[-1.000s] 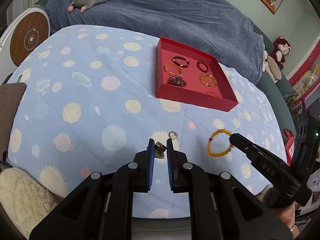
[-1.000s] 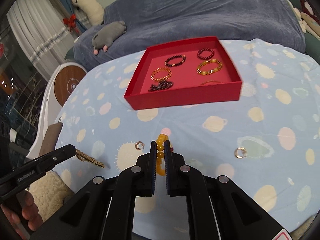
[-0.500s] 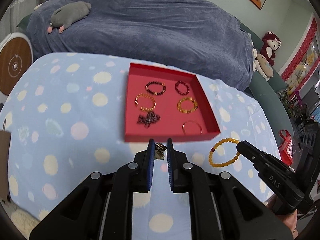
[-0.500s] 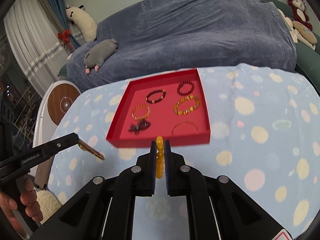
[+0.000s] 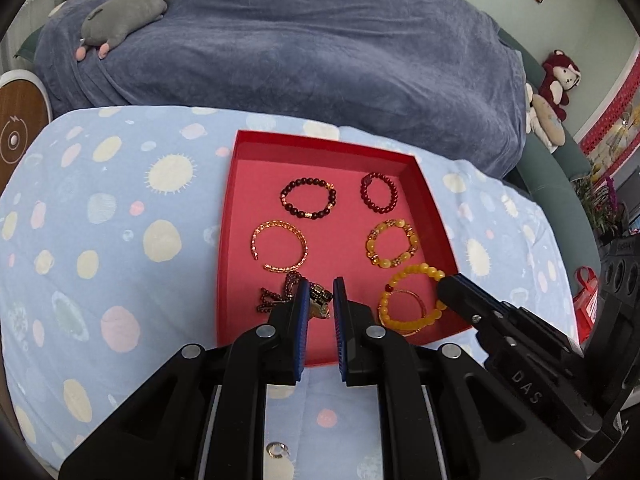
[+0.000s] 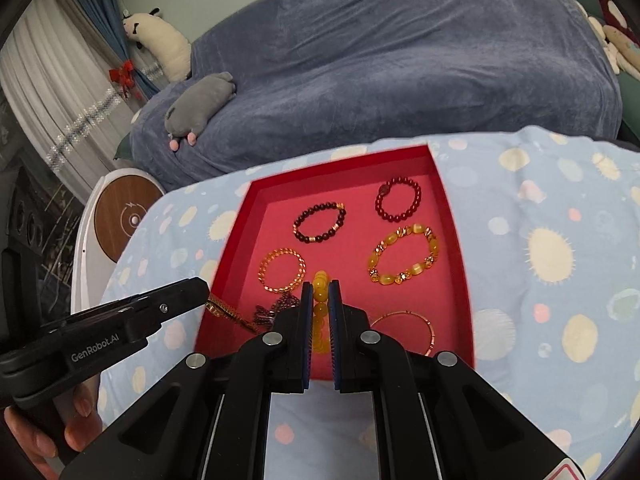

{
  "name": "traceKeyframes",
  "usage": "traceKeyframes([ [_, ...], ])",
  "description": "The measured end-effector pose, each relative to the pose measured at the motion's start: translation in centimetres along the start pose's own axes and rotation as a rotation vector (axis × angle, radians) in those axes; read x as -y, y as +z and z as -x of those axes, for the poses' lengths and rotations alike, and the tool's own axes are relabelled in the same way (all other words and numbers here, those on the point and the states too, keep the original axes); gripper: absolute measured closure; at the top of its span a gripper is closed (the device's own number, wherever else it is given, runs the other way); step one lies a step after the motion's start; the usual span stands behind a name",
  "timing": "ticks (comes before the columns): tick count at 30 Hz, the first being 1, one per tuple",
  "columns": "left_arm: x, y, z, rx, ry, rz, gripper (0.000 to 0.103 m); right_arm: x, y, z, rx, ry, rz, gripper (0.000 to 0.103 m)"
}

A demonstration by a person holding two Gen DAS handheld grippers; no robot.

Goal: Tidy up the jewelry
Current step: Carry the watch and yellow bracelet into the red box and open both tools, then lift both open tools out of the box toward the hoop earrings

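A red tray [image 5: 434, 200] [image 6: 456, 240] on the spotted blue cloth holds several bracelets. My left gripper [image 5: 319, 292] is shut on a gold chain piece [image 5: 320, 300] and holds it over the tray's near left part, by a dark bead cluster [image 5: 276, 294]; the chain [image 6: 228, 312] hangs from it in the right wrist view. My right gripper [image 6: 320, 292] is shut on a yellow bead bracelet [image 6: 320, 312] [image 5: 412, 296], held over the tray's near part above a thin gold bangle [image 6: 416, 320].
A small silver ring [image 5: 278, 450] lies on the cloth near the front edge. A sofa under a blue-grey blanket [image 5: 320, 40] with a grey plush toy [image 5: 124, 16] stands behind the table. A round white and wood device [image 6: 124, 216] is at the left.
Both grippers have carried their pieces forward from the open cloth to above the near part of the red tray. Both stay shut.
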State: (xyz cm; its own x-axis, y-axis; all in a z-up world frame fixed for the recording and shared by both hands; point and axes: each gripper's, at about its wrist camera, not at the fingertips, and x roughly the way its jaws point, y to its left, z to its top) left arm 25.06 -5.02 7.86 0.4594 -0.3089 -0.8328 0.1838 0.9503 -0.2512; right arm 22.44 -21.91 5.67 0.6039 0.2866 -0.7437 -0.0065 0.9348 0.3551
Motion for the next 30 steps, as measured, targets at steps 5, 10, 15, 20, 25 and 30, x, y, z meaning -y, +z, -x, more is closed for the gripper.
traceKeyframes([
  [5,0.2,1.3,-3.9,-0.062,0.005,-0.006,0.091,1.7,0.2,-3.3,-0.055,-0.018,-0.028,0.096],
  [10,0.3,2.5,-5.5,-0.047,0.0,-0.003,0.088,3.5,0.6,-4.3,-0.057,-0.07,-0.05,0.092],
  [15,-0.4,3.9,-4.1,0.029,0.026,0.053,0.059,4.7,0.8,-2.9,-0.007,-0.103,-0.072,0.07],
  [20,-1.8,3.5,-1.8,0.067,0.051,0.095,0.056,4.8,0.2,-0.7,0.026,-0.101,-0.077,0.068],
  [25,-3.2,0.9,0.8,0.075,0.07,0.112,0.055,4.2,-1.6,2.1,0.041,-0.112,-0.06,0.068],
  [30,-4.4,-2.6,2.4,0.049,0.083,0.131,0.055,3.8,-3.9,4.3,0.038,-0.123,-0.06,0.068],
])
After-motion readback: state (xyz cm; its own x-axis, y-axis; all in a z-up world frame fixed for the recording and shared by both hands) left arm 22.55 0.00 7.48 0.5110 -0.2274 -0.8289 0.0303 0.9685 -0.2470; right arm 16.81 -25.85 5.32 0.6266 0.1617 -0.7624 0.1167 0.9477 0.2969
